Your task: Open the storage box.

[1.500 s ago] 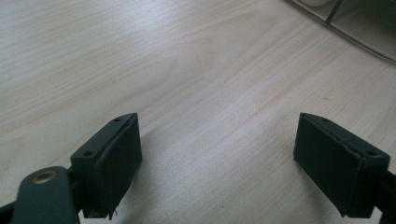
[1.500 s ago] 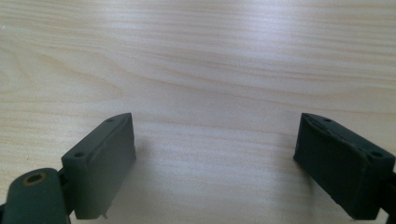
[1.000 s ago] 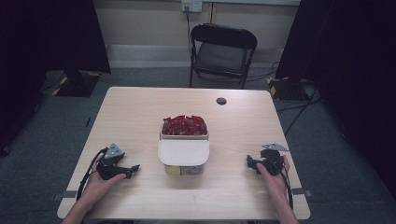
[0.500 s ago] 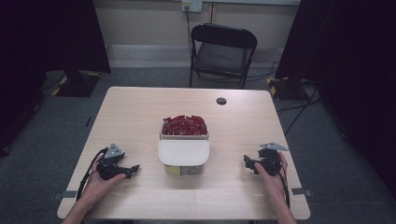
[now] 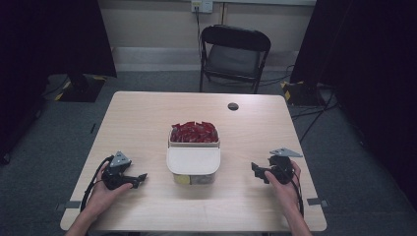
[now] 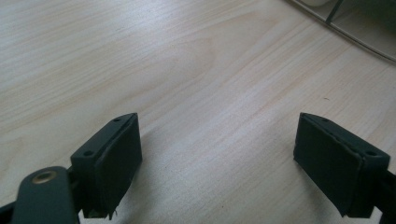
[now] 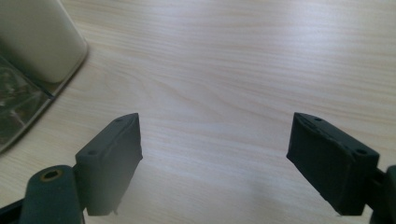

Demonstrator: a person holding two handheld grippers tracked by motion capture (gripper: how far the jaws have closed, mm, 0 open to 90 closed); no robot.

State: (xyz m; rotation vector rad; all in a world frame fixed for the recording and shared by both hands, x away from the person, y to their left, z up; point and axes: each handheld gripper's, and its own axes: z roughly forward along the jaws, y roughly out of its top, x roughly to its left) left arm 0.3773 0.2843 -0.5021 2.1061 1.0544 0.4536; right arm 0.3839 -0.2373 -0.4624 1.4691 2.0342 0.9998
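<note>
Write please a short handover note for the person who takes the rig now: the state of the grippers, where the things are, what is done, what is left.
Left gripper: open, holds nothing, low over the table, left of the container.
Right gripper: open, holds nothing, right of the container.
Container: at table centre, cream lid lying over its near part; red packets fill the far part.
Done: nothing visibly handled yet.
Left: probably to approach the container and handle its lid or packets.
</note>
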